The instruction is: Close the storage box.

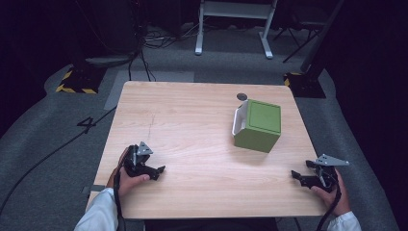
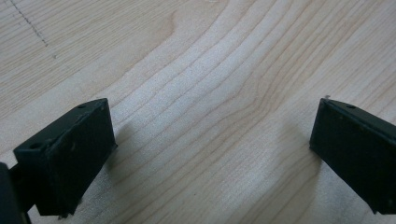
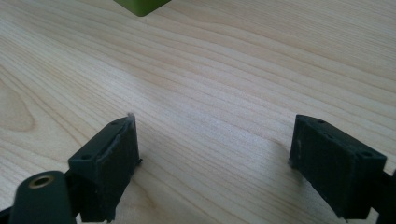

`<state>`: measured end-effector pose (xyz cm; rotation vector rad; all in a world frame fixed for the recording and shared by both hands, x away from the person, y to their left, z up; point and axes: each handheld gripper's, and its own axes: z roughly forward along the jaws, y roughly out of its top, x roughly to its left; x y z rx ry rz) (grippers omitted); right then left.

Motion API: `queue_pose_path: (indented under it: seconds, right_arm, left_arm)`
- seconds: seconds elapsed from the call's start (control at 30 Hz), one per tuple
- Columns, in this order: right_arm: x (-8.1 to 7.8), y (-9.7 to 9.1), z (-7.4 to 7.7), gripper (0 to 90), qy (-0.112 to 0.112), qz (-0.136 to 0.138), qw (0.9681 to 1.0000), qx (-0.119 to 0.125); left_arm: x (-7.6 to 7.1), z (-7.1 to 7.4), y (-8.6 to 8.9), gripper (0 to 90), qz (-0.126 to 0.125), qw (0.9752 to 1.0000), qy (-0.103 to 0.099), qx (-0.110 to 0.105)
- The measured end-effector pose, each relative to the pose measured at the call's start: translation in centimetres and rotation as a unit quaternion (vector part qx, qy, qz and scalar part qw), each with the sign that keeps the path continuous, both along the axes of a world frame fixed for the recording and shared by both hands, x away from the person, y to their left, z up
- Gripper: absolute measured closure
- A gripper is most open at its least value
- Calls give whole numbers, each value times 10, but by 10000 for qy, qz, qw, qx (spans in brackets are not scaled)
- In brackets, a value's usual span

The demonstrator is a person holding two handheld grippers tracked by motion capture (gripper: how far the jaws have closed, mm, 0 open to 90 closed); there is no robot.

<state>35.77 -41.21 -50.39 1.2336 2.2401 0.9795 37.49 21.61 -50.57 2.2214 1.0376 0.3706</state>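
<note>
One desk [image 1: 192, 144], light wood, with one green box [image 1: 259, 126] on it. The box has a white part [image 1: 239, 119] along its left side in the high view; what that part is cannot be told. One small dark round disc [image 1: 242, 96] sits in the desk top just beyond the box.

Two grippers, one per hand. Left gripper [image 1: 155, 171] lies low at the near left of the desk, fingers pointing toward the middle. Right gripper [image 1: 297, 177] lies low at the near right, fingers pointing inward too. Each carries one grey three-cornered plate on top. Two white sleeves enter from the bottom edge of the high view.

Fingers: on both grippers they stand wide apart with bare wood between them, gripping nothing.

Box position: well ahead of the right gripper's fingers and a little to their inner side, apart from them; far off from the left gripper's fingers, across the desk on a diagonal.

View differences. The high view gives the whole layout: box, both hands, grey floor, a yellow-and-black striped base [image 1: 77, 82] at far left, a white frame [image 1: 233, 26] at the back. Left gripper view [image 2: 210, 135]: two black fingers and wood grain, plus a thin dotted line [image 2: 30, 25] on the desk at top left. Right gripper view [image 3: 212, 149]: two black fingers, wood grain, and one green corner of the box [image 3: 141, 6] at the top edge.
</note>
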Motion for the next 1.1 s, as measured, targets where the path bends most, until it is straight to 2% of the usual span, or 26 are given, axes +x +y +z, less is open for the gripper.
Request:
queue_pose_path:
  seconds: [0.23,0.37,0.47,0.7,0.77,0.8,0.83,0.9,0.93,0.97,1.03,1.1]
  right_arm:
    - [1,0,0,155,8,-18,10000,11]
    - [1,0,0,155,7,-18,10000,10]
    - [1,0,0,155,4,-17,10000,7]
    - [0,0,0,155,0,-19,10000,4]
    - [0,0,0,155,0,-18,10000,3]
    - [0,0,0,155,0,-18,10000,3]
    - [0,0,0,155,0,-18,10000,4]
    - [0,0,0,155,0,-18,10000,3]
    - [0,0,0,155,-2,-19,10000,2]
    - [0,0,0,155,-2,-19,10000,2]
    - [0,0,0,155,-3,-20,10000,2]
    - [0,0,0,155,-3,-28,10000,1]
  left_arm:
    - [2,1,0,8,18,10000,-13,57]
    - [3,3,1,141,135,9999,-59,-43]
    - [5,4,3,163,224,9996,-76,-119]
    - [9,8,-13,197,30,9997,-180,137]
    - [14,14,-21,214,-18,9999,-83,-76]
    - [14,14,-21,215,-18,9999,-83,-76]
    - [17,18,-24,214,-16,9998,-70,-201]
    - [22,26,-33,214,-85,9993,-198,-319]
    - [27,34,-46,214,-258,9986,-280,-371]
    - [27,34,-46,215,-258,9986,-280,-371]
    - [33,41,-59,221,-402,9976,-379,-418]
    - [39,46,-73,227,-552,9965,-385,-491]
